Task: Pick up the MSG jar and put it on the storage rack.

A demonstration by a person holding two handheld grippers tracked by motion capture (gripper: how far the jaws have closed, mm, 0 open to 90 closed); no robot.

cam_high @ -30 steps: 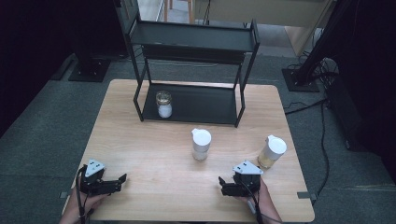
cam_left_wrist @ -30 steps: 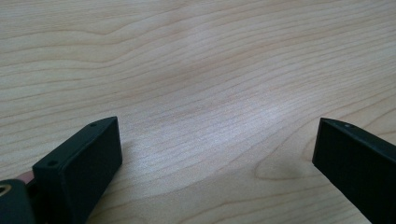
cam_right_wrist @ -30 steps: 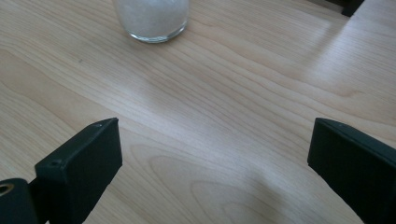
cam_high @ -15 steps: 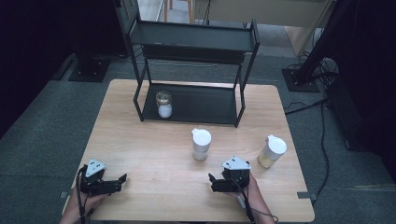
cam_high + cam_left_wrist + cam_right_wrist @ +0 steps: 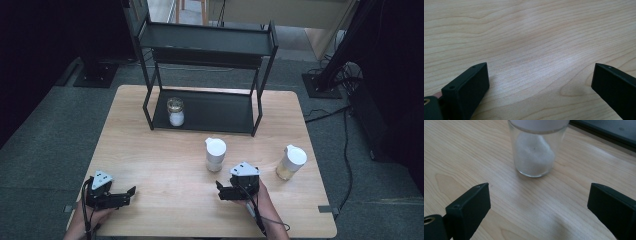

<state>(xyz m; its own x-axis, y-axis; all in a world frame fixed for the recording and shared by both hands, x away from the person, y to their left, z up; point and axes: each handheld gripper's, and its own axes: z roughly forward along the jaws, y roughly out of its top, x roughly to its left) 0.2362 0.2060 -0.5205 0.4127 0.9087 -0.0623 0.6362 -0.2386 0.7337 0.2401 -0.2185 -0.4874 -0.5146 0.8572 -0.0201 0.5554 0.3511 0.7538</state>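
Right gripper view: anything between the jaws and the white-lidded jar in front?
Nothing visible. The right gripper stands open with bare table between its jaws and the jar of white powder. The yellowish jar sits off to the side, out of the path.

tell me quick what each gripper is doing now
Left gripper: open, empty.
Right gripper: open, empty, facing the white jar.
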